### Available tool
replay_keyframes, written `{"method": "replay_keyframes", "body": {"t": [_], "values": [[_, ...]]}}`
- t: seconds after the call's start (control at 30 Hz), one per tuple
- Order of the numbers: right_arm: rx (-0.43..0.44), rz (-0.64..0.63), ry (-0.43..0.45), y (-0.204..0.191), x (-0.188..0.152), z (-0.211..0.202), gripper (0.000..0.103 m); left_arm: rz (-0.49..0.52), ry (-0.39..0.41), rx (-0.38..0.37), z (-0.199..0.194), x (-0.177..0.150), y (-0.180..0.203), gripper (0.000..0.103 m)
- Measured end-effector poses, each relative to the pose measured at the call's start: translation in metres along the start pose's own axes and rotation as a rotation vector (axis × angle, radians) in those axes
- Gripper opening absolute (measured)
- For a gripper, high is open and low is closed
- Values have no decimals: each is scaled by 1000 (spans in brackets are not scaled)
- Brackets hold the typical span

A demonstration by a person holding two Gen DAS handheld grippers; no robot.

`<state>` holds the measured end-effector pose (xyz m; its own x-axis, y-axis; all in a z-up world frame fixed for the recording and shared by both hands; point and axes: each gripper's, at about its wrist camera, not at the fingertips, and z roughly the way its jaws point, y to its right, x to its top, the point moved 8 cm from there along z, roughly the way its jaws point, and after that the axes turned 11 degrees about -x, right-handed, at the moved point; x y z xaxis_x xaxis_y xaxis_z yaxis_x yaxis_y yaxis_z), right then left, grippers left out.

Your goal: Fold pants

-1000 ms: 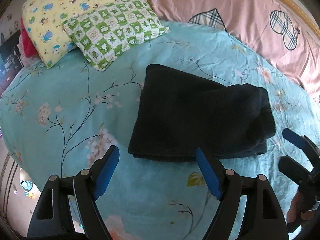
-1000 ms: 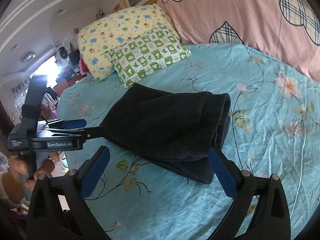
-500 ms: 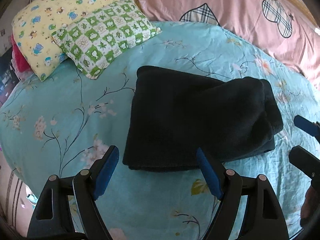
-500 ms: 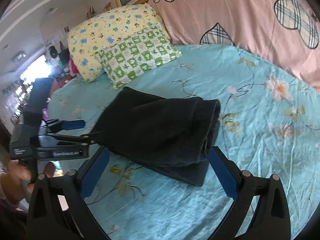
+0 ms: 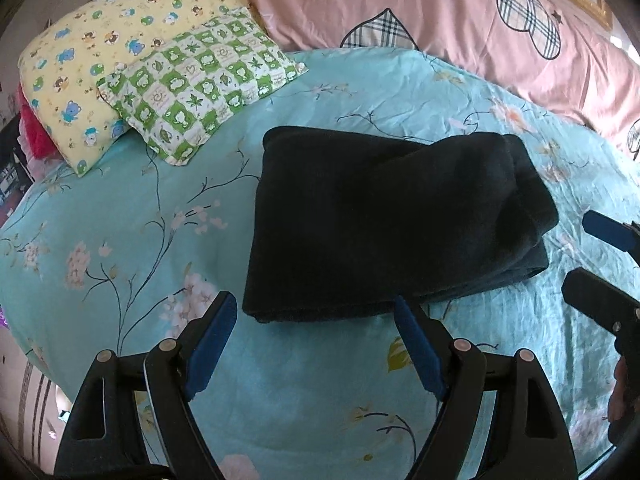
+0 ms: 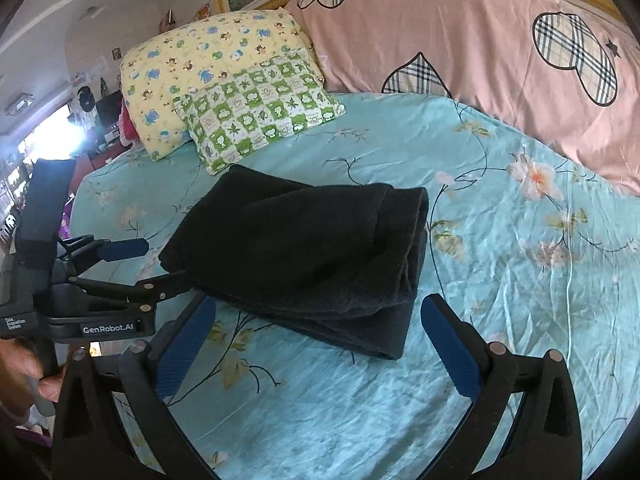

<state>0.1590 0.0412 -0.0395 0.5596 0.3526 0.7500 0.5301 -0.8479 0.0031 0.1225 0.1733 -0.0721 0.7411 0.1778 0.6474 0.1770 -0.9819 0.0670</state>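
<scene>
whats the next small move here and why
Probably ease both grippers back from the bed. The black pants already lie as a compact folded stack on the teal sheet, and the left gripper and right gripper are both open and empty, just short of its near edge. One tidy-up of the looser bottom layer might come first.

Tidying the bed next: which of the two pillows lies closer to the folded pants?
The green checked pillow; it overlaps the yellow bear-print pillow and sits nearer the black pants.
</scene>
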Motion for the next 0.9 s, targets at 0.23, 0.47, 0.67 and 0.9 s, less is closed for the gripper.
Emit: {"method": "replay_keyframes", "body": {"t": [0.23, 0.47, 0.67, 0.9], "values": [[21, 26, 19, -5, -5, -1, 102, -24, 6, 20, -7, -6, -5, 81], [27, 20, 33, -8, -2, -6, 102, -10, 18, 19, -13, -4, 0, 81], [24, 15, 37, -11, 1, -6, 102, -2, 28, 10, -15, 2, 4, 81], [36, 23, 42, -8, 8, 0, 102, -1, 30, 3, -12, 9, 5, 82]]}}
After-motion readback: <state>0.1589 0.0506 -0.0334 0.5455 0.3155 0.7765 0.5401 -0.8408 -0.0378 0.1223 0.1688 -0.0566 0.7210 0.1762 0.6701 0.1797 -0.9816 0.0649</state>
